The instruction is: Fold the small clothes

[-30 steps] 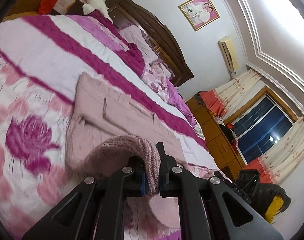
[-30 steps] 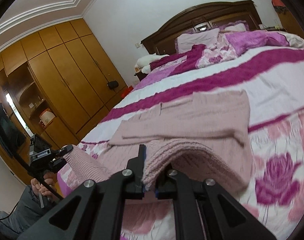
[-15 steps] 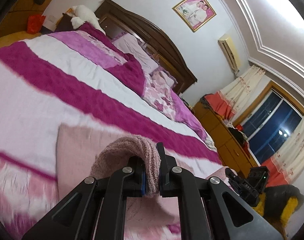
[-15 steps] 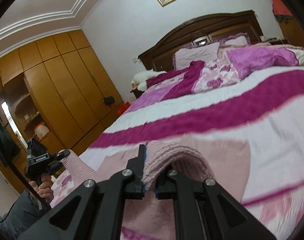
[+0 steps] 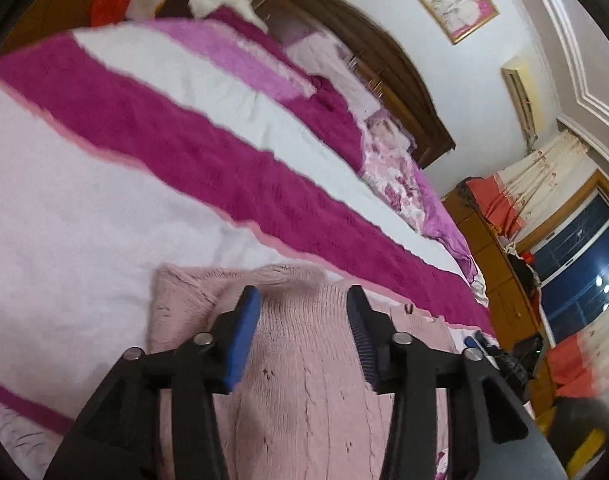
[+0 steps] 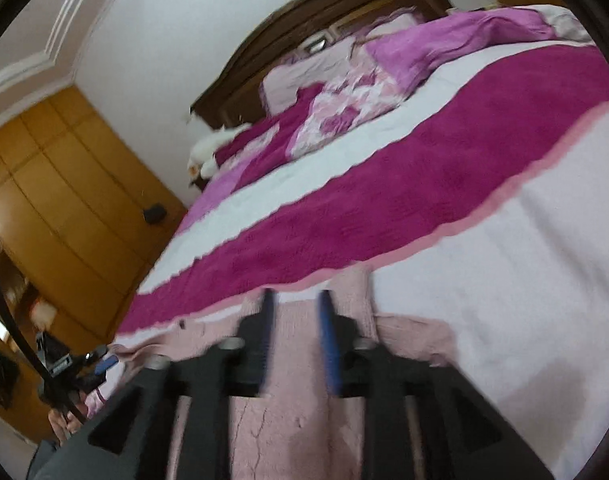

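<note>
Left wrist: ribbed pink knit sweater (image 5: 304, 392)

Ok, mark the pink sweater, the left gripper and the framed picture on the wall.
pink sweater (image 5: 304, 392), left wrist view, on the knit panel between the fingers.
left gripper (image 5: 302, 300), left wrist view, midway between the open fingertips.
framed picture (image 5: 454, 0), left wrist view, on its centre.

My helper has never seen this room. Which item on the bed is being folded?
Find the big bed with white and magenta stripes. Near its foot lies a pale pink knitted sweater, under both open grippers. It is the only dusty pink cable-knit piece; the bedding around it is smooth white or bright magenta.
</note>
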Demonstrator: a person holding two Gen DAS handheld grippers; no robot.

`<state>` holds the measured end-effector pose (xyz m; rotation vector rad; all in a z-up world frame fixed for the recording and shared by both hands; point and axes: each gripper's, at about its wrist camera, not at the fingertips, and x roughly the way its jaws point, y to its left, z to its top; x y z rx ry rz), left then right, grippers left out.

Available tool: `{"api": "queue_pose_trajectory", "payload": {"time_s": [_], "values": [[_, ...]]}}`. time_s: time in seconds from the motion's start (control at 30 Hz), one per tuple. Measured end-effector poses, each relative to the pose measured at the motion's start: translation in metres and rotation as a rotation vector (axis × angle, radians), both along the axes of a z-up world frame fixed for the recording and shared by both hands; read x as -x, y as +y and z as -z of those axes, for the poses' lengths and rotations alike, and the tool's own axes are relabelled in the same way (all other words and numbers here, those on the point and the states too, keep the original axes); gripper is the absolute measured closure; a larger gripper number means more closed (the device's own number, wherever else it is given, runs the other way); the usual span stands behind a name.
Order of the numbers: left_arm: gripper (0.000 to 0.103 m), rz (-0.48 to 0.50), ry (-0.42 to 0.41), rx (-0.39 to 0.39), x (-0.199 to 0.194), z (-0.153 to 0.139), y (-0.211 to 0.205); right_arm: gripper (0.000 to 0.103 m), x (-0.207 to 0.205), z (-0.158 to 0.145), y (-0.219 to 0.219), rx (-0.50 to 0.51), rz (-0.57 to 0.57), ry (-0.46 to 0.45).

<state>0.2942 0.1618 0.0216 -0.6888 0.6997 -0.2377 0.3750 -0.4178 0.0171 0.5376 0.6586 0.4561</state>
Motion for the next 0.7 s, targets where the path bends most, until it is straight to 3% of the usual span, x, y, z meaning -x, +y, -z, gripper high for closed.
{"api": "queue_pose_trajectory", "payload": {"time_s": [0.13,0.27,0.37,0.5,0.63,0.7], "values": [[0.073,0.001,0.005,-0.130,0.036,-0.007,-0.010,0.038,0.044,-0.009,-0.012,0.006,-0.011,-0.024],[0.073,-0.019,0.081,-0.244,0.059,0.010,-0.022,0.038,0.097,-0.001,-0.002,0.133,-0.063,-0.056],[0.073,-0.036,0.140,-0.335,0.067,0.026,-0.027,0.039,0.113,0.007,0.005,0.209,-0.086,-0.019],[0.073,-0.037,0.141,-0.289,0.078,0.033,-0.026,0.039,0.117,0.020,0.006,0.245,-0.088,0.010],[0.073,-0.033,0.098,-0.328,0.084,0.026,-0.029,0.039,0.112,0.028,0.003,0.229,-0.066,0.037],[0.073,-0.019,0.094,-0.328,0.080,0.026,-0.032,0.053,0.108,0.031,0.003,0.226,-0.074,0.043]]}}
